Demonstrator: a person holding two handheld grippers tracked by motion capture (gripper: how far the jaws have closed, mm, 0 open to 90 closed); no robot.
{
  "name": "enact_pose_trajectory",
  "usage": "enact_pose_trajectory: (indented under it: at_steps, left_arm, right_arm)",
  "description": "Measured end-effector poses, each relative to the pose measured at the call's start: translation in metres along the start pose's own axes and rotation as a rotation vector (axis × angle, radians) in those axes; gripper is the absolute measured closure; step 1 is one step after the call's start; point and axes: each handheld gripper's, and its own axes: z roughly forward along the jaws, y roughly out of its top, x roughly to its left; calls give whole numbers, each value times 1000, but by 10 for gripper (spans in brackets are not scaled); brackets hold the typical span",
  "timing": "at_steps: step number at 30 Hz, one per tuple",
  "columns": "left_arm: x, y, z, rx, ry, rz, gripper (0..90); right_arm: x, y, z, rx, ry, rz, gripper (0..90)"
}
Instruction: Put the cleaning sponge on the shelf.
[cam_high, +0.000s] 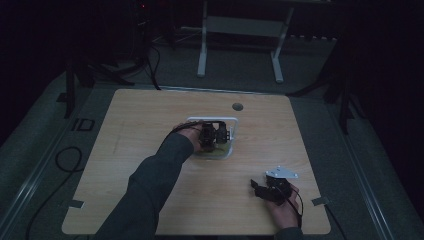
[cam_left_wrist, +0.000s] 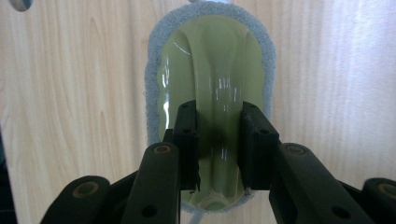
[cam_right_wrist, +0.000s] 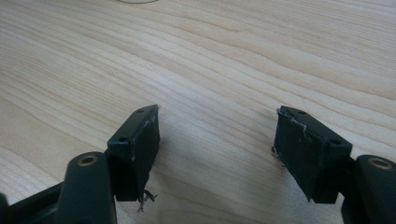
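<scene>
A pale green oblong pad (cam_left_wrist: 210, 56) with a fuzzy grey-white rim and a raised glossy ridge down its middle lies on the wooden table (cam_high: 150, 125). From above, the pad (cam_high: 235, 122) sits at the table's centre. My left gripper (cam_left_wrist: 218, 112) points straight down on it, its black pads pressed against both sides of the ridge. In the high view the left gripper (cam_high: 220, 134) covers much of the pad. My right gripper (cam_right_wrist: 217, 116) rests low over bare wood with its jaws wide apart and nothing between them; this right gripper (cam_high: 256, 189) is near the front right edge.
A round cable hole (cam_high: 237, 106) is set in the table behind the pad. White legs of a stand (cam_high: 202, 50) rise on the floor beyond the table. A black cable (cam_high: 65, 160) loops on the floor at the left. The room around is dark.
</scene>
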Motion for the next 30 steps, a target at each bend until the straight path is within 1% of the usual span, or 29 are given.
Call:
enact_pose_trajectory:
  at_steps: [2,4,5,10,14,18,20,23,26,29,30]
  left_arm:
    - [0,0,2,2,6,-1,715]
    - [-1,0,5,6,1,-5,715]
    - [-1,0,6,8,-1,0,715]
    - [0,0,7,9,4,-8,714]
    - [0,0,9,11,24,-6,712]
    - [0,0,10,10,36,-8,712]
    - [0,0,11,16,49,-11,710]
    - [0,2,12,25,77,-3,708]
    - [-1,2,13,30,94,-2,706]
    - [0,2,12,26,98,-8,697]
    - [0,2,12,24,99,-16,690]
  right_arm:
    - [0,0,0,0,0,0,306]
    - [0,0,0,0,0,0,306]
    - [0,0,0,1,0,0,306]
    - [0,0,0,1,0,0,306]
    - [0,0,0,1,0,1,306]
    - [0,0,0,1,0,1,306]
    - [0,0,0,1,0,1,306]
    - [0,0,0,1,1,1,306]
    - [0,0,0,1,1,1,306]
    - [0,0,0,1,1,2,306]
    - [0,0,0,1,1,1,306]
